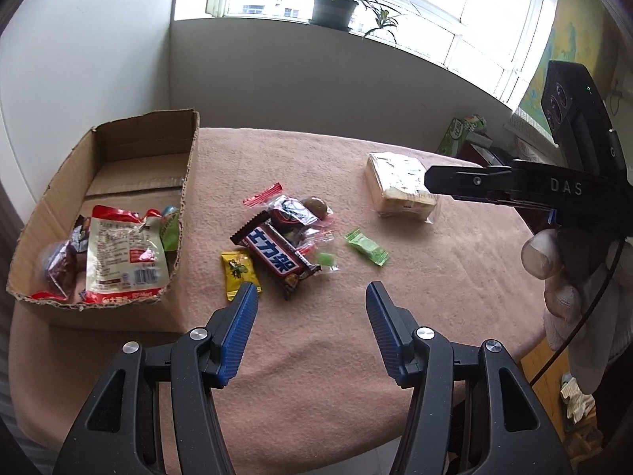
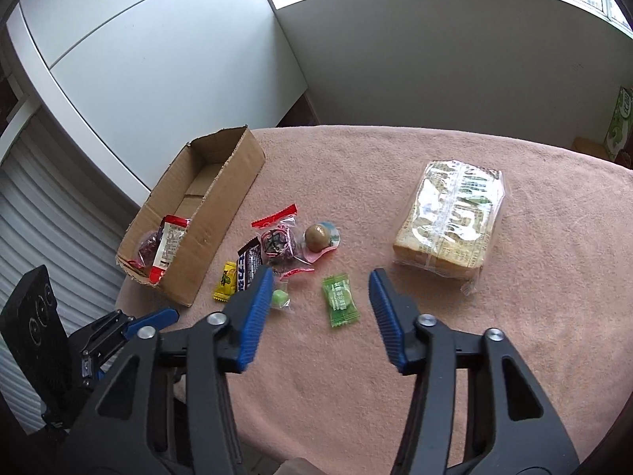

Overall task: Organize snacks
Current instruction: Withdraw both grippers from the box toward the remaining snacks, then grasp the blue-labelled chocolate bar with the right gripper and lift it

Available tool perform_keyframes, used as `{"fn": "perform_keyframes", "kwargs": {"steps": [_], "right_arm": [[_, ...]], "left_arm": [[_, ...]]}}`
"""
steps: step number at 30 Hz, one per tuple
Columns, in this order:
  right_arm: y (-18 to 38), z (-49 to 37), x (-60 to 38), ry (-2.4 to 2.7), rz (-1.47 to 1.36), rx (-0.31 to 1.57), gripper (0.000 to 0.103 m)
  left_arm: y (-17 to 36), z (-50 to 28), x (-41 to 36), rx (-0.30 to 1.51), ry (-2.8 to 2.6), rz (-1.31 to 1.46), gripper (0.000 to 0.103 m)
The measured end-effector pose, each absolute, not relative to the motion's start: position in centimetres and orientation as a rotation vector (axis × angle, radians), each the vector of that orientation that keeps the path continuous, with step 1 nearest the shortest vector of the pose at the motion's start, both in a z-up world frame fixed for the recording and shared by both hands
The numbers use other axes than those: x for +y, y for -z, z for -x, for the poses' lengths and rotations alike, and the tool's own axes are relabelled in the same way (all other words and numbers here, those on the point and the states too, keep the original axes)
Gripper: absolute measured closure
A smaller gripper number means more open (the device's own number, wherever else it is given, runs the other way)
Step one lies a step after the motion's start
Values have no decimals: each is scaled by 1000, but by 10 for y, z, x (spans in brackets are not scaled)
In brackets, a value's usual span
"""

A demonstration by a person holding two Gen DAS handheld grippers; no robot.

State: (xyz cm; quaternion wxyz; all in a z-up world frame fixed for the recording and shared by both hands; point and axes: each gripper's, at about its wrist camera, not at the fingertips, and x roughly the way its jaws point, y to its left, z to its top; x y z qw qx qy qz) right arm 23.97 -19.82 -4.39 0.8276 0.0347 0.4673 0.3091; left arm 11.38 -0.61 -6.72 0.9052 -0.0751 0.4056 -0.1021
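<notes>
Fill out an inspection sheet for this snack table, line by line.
Surface: round table under a pink terry cloth.
Job's things: open brown cardboard box holding several packets; loose pile with a brown chocolate bar, yellow sachet, green wrapped candy and clear-wrapped loaf of sliced bread.
Clutter: nothing seen.
Grippers: left claw open, empty, above the cloth; right claw open, empty, green candy ahead between its fingers.
Cables: thin black cable by the gloved hand.
Surroundings: potted plant on the windowsill, white walls.
</notes>
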Motion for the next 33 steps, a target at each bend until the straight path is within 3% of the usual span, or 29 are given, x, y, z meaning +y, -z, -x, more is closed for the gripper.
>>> {"fn": "perform_keyframes", "kwargs": {"steps": [9,17,33], "right_arm": [[53,-268,-93,-763,82,1037,56],[104,-291,-24,-743,187,1127,68],[120,-205,-98,-803,365,1118,71]], "left_arm": [[72,-75,9,845,207,176,47],[62,-49,56,828,147,240,47],[70,-51,48,846,172,263,47]]}}
